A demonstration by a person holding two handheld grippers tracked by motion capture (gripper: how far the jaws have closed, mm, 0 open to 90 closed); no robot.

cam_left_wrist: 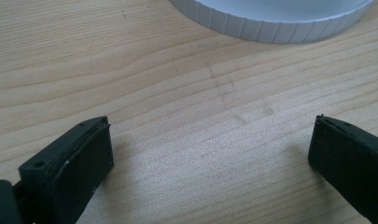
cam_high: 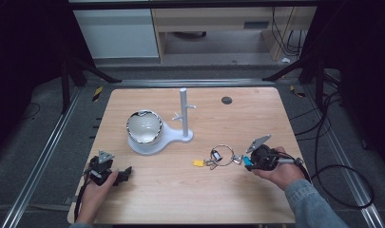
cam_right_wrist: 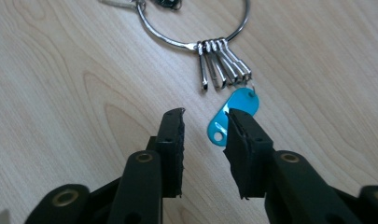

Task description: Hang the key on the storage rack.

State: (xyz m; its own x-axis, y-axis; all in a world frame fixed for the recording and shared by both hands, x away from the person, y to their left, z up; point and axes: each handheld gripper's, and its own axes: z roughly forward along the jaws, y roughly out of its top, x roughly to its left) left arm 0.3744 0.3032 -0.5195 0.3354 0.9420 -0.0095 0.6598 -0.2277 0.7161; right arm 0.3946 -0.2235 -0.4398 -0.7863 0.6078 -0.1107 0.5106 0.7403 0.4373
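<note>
A metal key ring [cam_high: 222,155] lies on the wooden table [cam_high: 171,199] with a yellow tag [cam_high: 197,163], several small silver clips [cam_right_wrist: 221,65] and a blue tag [cam_right_wrist: 240,100] on it. My right gripper [cam_right_wrist: 205,113] is low over the table right of the ring, in a person's hand. Its jaws stand a little apart. The blue tag lies against the inner edge of the right jaw, with a gap to the left jaw. My left gripper [cam_left_wrist: 210,122] is open wide over bare wood at the front left [cam_high: 126,172], with nothing between its fingers.
A white stand [cam_high: 183,111] with short pegs rises mid-table from a round white base [cam_high: 147,142] that holds a shiny bowl [cam_high: 144,126]. The base's rim [cam_left_wrist: 270,23] lies just ahead of my left gripper. A dark round hole [cam_high: 226,99] sits far right.
</note>
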